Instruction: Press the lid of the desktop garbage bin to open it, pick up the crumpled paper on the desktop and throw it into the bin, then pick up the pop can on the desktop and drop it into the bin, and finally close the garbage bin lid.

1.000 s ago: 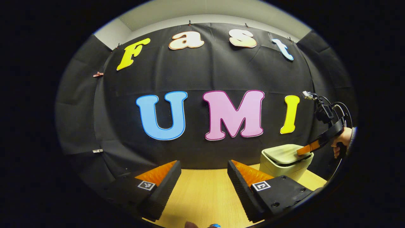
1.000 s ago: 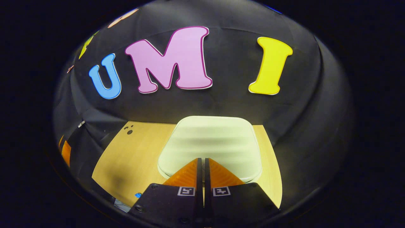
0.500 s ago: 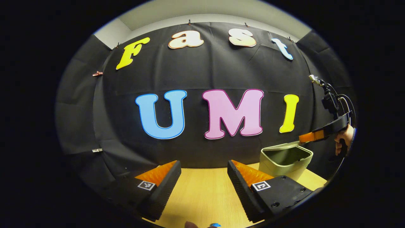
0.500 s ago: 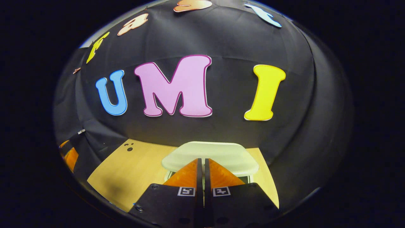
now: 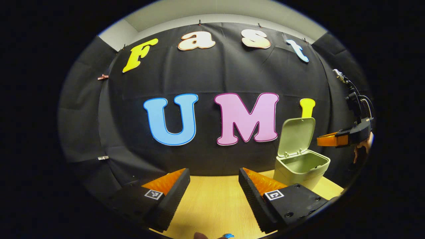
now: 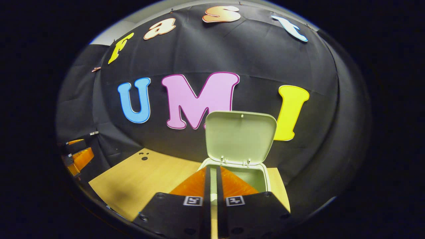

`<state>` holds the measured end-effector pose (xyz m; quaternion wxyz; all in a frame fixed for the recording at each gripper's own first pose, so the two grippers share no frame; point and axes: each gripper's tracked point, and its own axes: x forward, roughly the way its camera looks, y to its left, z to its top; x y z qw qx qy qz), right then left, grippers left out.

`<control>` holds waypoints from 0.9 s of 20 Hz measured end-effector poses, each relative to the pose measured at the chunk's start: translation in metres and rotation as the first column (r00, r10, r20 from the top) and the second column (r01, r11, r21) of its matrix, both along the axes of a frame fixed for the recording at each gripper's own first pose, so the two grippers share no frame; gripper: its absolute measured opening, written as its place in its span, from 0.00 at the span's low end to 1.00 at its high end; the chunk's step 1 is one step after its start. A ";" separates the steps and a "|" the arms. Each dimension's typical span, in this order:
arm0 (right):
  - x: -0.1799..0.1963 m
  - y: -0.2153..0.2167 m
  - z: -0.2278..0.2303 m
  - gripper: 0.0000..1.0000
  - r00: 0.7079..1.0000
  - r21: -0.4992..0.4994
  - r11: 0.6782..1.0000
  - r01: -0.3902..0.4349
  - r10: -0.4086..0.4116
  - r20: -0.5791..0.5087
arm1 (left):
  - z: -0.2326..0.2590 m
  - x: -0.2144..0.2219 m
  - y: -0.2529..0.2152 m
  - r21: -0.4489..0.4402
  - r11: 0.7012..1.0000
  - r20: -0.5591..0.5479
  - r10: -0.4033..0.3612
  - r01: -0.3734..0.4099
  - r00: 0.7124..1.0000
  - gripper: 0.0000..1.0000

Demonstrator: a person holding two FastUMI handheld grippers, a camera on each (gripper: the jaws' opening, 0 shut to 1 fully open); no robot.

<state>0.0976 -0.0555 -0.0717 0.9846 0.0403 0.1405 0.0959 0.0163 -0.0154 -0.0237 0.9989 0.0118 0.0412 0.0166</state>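
Left gripper view: my left gripper (image 5: pixel 214 174) hangs open over the table (image 5: pixel 212 202); garbage bin (image 5: pixel 300 167) stands far right, lid (image 5: pixel 296 136) upright. Right gripper view: my right gripper (image 6: pixel 213 172), fingers closed on nothing, sits just before the open bin (image 6: pixel 257 176).

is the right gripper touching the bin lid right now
Apart. In the left gripper view, the right gripper hangs off to the side of the upright lid, with dark wall showing between them, above the open bin.

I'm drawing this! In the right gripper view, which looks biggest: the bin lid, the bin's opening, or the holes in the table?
1. Bin lid, standing open.
2. Bin's opening, partly hidden behind the right gripper.
3. Holes in the table, tiny and farther off.
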 end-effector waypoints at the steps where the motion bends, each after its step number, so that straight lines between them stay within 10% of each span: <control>1: -0.003 0.005 -0.001 0.18 1.000 0.006 1.000 -0.013 0.013 -0.005 | 0.000 0.000 0.003 -0.002 1.000 -0.005 0.004 -0.004 1.000 0.95; 5: -0.016 0.016 -0.004 0.40 0.999 0.016 0.999 -0.040 0.040 -0.007 | -0.008 0.000 0.008 -0.003 1.000 -0.026 0.006 -0.006 1.000 0.95; 8: -0.024 0.021 -0.007 0.90 0.999 0.009 0.999 -0.051 0.051 -0.004 | -0.026 -0.002 0.008 -0.018 1.000 -0.079 -0.018 0.016 0.997 0.95; 18: -0.059 0.038 -0.027 0.89 0.995 0.006 0.996 -0.091 0.091 -0.042 | -0.148 -0.018 -0.008 -0.078 0.994 -0.394 -0.095 0.070 0.914 0.95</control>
